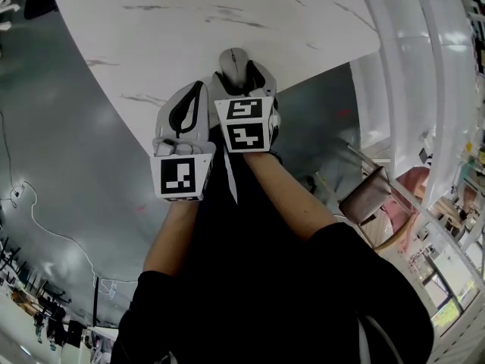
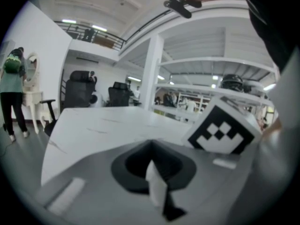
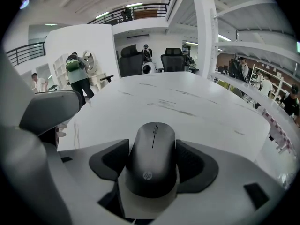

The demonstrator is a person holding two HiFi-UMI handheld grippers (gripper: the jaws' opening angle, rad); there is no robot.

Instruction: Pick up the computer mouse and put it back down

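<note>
A dark grey computer mouse [image 1: 233, 62] [image 3: 152, 161] lies on the white marble-look table [image 1: 189, 29] [image 3: 197, 102], close to its near edge. My right gripper [image 1: 241, 79] [image 3: 153, 167] stands around it, one dark pad on each side of the mouse; the pads sit beside its flanks without visibly pressing, so the jaws are open. My left gripper [image 1: 184, 112] [image 2: 152, 165] hovers just left of the right one, over the table's edge, jaws together with nothing between them. The right gripper's marker cube [image 2: 224, 130] shows in the left gripper view.
The table's near edge [image 1: 151, 139] runs just under both grippers, with grey floor [image 1: 68, 165] below it. A brown chair [image 1: 367, 196] stands at the right. Office chairs [image 3: 133, 60] and a person [image 3: 77, 76] are beyond the table's far end.
</note>
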